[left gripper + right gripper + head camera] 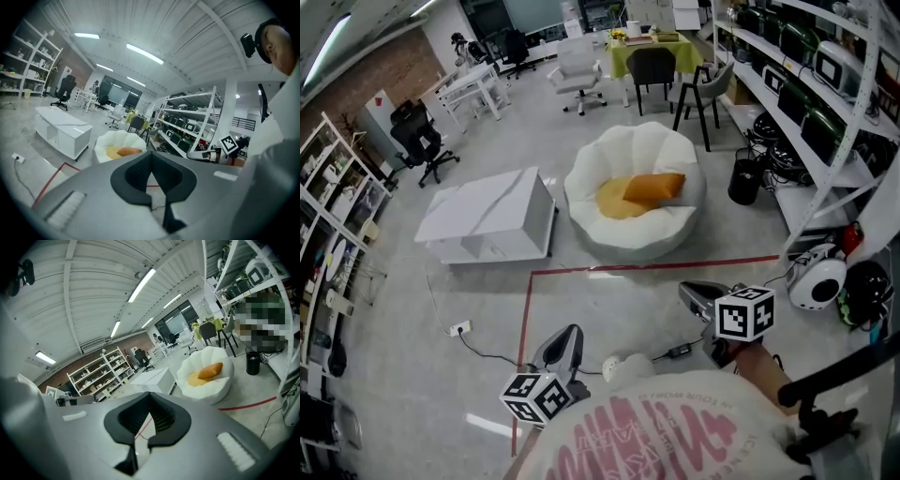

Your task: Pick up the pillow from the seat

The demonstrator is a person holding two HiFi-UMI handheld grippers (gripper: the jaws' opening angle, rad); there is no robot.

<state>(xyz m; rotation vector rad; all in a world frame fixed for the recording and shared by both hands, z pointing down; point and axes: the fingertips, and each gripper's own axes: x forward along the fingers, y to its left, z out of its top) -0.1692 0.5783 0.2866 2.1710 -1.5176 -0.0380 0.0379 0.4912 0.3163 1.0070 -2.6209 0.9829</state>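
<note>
Seat: one white petal-shaped beanbag seat (pixel 619 234) on the floor beyond the red tape line (pixel 581 272). In it:
- one round yellow centre cushion (pixel 614 200)
- one orange rectangular pillow (pixel 654 187), lying on that cushion toward the seat's right side, far edge against the white rim

The pillow is untouched and well apart from both grippers.

One black cylindrical bin (pixel 746 178) sits right of the seat; I can't see what's in it. One low white cabinet (pixel 492 216) sits left of the seat.

Two grippers, both near the person's body on the near side of the tape:
- left gripper (pixel 151 161): jaws clenched together, nothing between them
- right gripper (pixel 149 413): jaws also pressed closed, nothing gripped
</note>
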